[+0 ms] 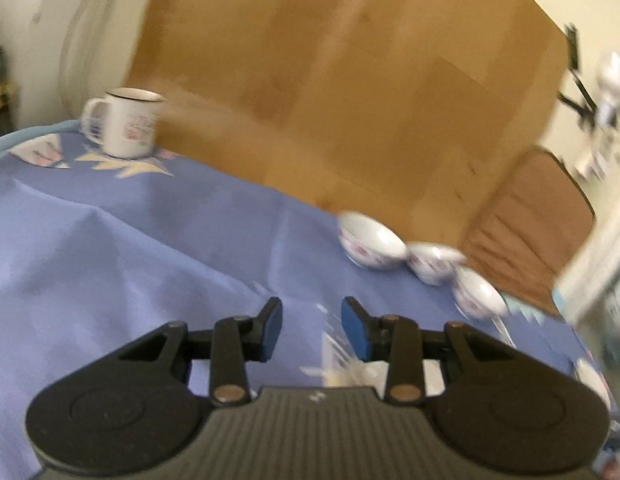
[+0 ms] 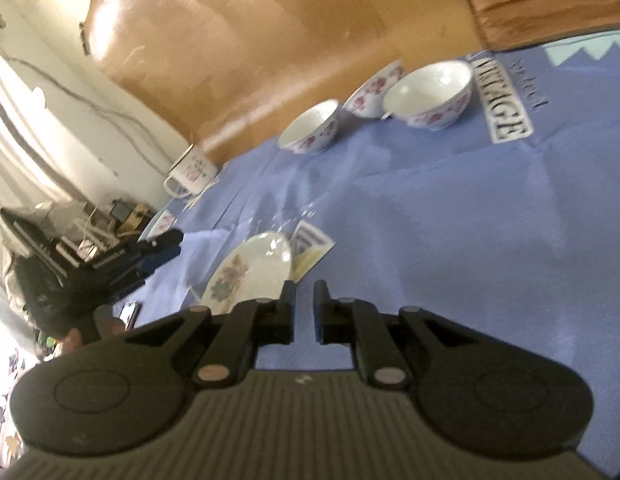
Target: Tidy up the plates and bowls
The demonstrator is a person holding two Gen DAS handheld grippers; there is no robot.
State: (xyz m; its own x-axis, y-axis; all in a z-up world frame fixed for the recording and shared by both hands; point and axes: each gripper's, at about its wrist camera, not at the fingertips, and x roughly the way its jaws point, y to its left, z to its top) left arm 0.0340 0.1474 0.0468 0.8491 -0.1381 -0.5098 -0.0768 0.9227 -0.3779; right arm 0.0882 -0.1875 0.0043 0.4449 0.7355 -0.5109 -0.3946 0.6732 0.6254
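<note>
I'm hovering both tongs released over the blue-clothed bench (image 1: pixel 130 240), left tongs (image 1: pixel 311 330) gripping nothing, right tongs (image 2: pixel 304 312) gaping just beside the plate (image 2: pixel 250 272), three bowls (image 2: pixel 427 94) sitting near the far edge, mug (image 1: pixel 124 126) well apart

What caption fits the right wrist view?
Open right gripper hovers beside a floral plate, three floral bowls beyond on blue cloth.
</note>
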